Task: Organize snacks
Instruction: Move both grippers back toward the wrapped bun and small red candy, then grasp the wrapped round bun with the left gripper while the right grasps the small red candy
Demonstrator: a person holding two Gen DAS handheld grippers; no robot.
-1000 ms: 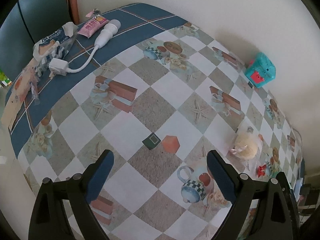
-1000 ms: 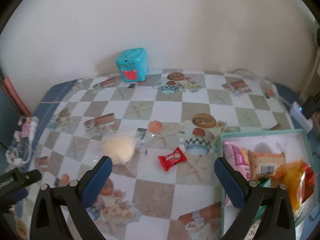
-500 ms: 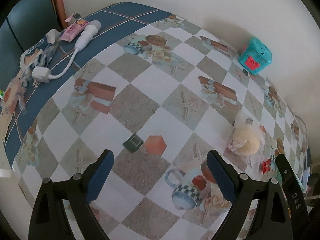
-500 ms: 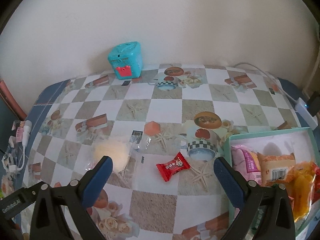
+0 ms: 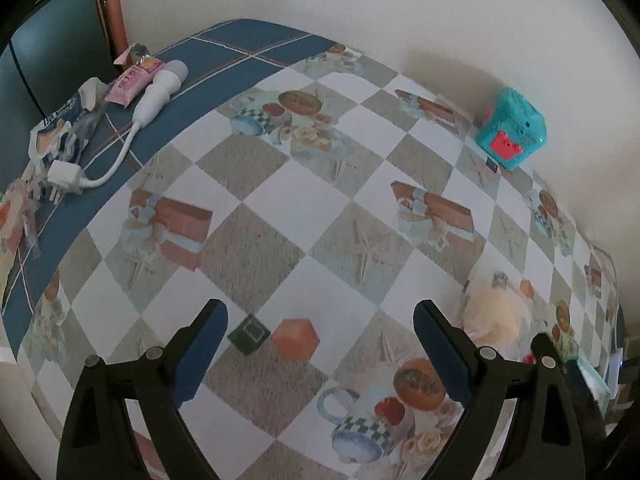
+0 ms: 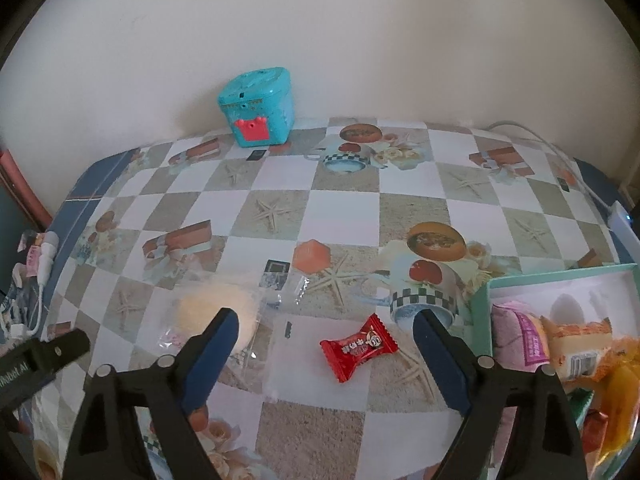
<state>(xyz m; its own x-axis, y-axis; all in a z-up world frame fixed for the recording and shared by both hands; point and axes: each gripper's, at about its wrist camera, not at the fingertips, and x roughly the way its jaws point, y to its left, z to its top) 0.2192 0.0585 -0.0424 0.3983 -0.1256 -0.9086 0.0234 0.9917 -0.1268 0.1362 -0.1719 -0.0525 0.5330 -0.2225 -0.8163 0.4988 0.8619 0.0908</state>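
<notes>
A red wrapped candy (image 6: 357, 347) lies on the checkered tablecloth between the open jaws of my right gripper (image 6: 325, 322), which is empty and just above it. A round pale bun in clear wrap (image 6: 218, 312) lies to its left, partly behind the left finger; it also shows in the left wrist view (image 5: 496, 320). A teal tray (image 6: 520, 280) at the right holds several snack packets (image 6: 576, 348). My left gripper (image 5: 320, 316) is open and empty over bare tablecloth, left of the bun.
A teal toy box (image 6: 258, 111) stands against the back wall. A white charger and cable (image 5: 132, 132), a pink packet (image 5: 134, 82) and wrappers lie at the table's far left edge. A white cable (image 6: 560, 160) runs along the right.
My right gripper has moved forward and lower, so the red candy now sits between its fingers. My left gripper has shifted and turned a little over the tablecloth.
</notes>
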